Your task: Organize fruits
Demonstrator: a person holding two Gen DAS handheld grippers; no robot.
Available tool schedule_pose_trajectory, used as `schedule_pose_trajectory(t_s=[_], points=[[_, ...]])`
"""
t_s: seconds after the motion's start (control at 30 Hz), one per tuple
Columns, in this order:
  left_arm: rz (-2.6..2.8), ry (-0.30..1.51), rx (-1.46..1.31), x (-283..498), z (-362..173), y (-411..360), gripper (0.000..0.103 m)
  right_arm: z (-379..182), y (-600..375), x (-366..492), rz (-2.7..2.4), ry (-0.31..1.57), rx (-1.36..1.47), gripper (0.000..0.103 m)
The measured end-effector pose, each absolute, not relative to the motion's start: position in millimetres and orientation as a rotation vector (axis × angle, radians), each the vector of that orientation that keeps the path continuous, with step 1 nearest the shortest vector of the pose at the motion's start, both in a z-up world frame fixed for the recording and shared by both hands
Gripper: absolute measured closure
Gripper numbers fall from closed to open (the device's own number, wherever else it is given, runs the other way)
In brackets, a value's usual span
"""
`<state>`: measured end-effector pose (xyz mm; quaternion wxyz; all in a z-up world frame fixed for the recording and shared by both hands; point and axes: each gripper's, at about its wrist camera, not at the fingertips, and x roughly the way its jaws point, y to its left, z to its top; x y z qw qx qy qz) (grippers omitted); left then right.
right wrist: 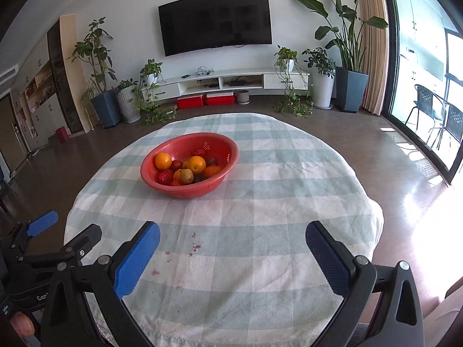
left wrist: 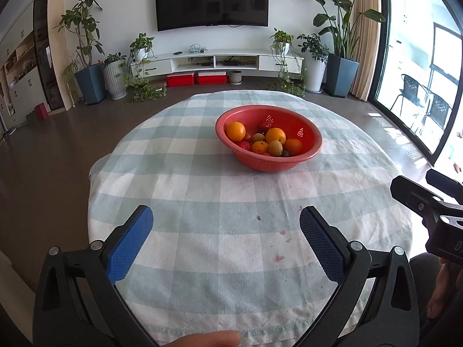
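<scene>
While both tools are held low over the near edge of the round table [left wrist: 179, 173], nothing is gripped by either. The left gripper [left wrist: 225, 231] is seen w/ blue pads [left wrist: 130, 243] spread wide apart, only checked cloth showing betw. them. Same story for the right gripper [right wrist: 231, 245]: fingers [right wrist: 137, 257] splayed wide, nothing pinched.

From the left wrist view, the red bowl [left wrist: 306, 144] is found at approx. 1 o'clock from the gripper, well apart from the pads, sitting on the far half of the table. From the right wrist view it is placed at approx. 11 o'clock, again well apart. So the bowl is set betw. the two lines of sight, toward the far side.

Inside the bowl, fruit is piled together: oranges [left wrist: 235, 131] at the top of the heap, a strawberry [right wrist: 165, 176] against the near-left wall, a brownish-green fruit [right wrist: 186, 175] at the front, dark small fruit tucked underneath — kind cannot be told.

Reddish stains [right wrist: 194, 244] are spotted on the cloth just ahead of the pads. At 12 o'clock, far back, a TV [left wrist: 211, 0] is mounted on the wall.
</scene>
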<state>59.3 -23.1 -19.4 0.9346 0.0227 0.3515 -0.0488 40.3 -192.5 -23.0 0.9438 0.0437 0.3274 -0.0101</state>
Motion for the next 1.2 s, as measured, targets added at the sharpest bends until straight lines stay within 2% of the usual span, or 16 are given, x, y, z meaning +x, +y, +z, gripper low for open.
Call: schedule_pose_trajectory(t_s=[1.2], points=[[-0.063, 0.763, 0.053, 69.4, -41.8, -13.4, 0.0, -40.5, -172.1, 42.6, 0.0, 0.749, 0.061, 0.0]])
